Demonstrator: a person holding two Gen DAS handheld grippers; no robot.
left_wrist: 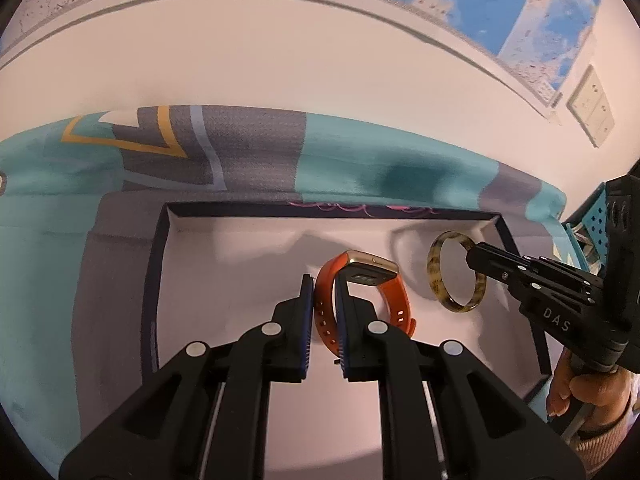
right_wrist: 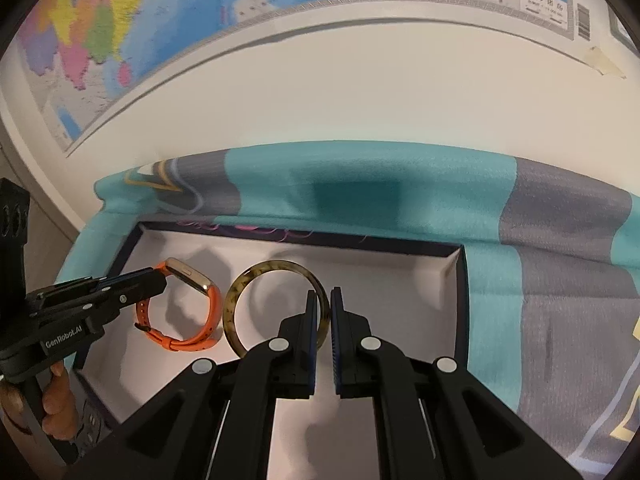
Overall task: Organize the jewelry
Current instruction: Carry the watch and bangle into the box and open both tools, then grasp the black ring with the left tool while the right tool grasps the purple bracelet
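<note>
The left gripper (left_wrist: 323,280) pinched the orange watch (left_wrist: 362,292) strap, the right gripper (right_wrist: 330,300) the tortoiseshell bangle (right_wrist: 276,308) (both above the box (left_wrist: 160,280)), bangle rightward.

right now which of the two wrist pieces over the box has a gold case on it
The orange watch band in the left gripper; the mottled brown bangle in the right gripper is a plain ring.

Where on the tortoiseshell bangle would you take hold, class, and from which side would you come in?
Grip the thin rim of the tortoiseshell bangle, one of the fingers inside the ring and one outside, coming down from above over the open white tray. The bangle is an open hoop with a narrow band, so only its rim fits between them. The right gripper holds it just so.
</note>
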